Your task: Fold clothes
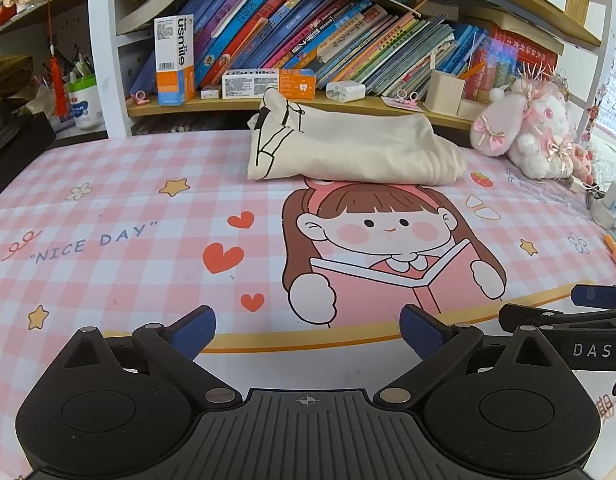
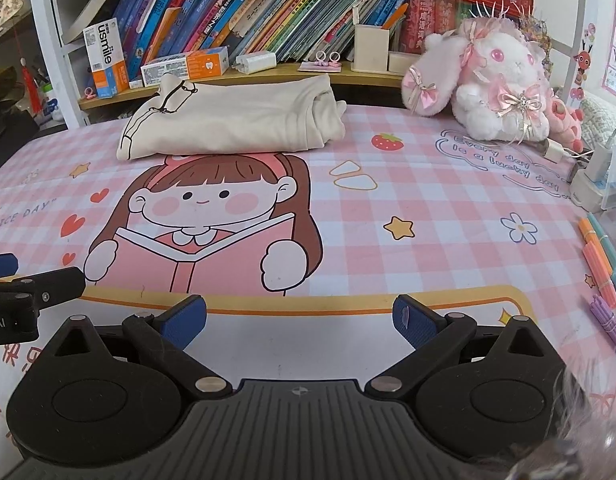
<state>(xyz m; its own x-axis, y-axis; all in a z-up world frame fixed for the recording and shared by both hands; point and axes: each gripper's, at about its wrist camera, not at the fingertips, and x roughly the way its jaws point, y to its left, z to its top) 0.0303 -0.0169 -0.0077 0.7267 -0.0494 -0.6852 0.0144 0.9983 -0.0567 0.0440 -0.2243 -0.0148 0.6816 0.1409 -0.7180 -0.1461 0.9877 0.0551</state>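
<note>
Cream garment (image 1: 347,148) lay folded in soft thick bundle with black line print, far ahead of both tongs, at worktop's back edge below bookshelf (image 1: 308,102). Worktop (image 1: 128,208) wore smooth pink gingham cartoon mat. Fluffy plush rabbit (image 2: 491,84) sat ahead-right. Left tongs (image 1: 308,330) and right tongs (image 2: 300,320) gaped wide, ribbed blue pads holding nothing.

left gripper (image 1: 308,330): jaws spread wide, nothing between blue pads, held low and level | right gripper (image 2: 300,322): jaws spread wide, empty, level, just beside the left
</note>
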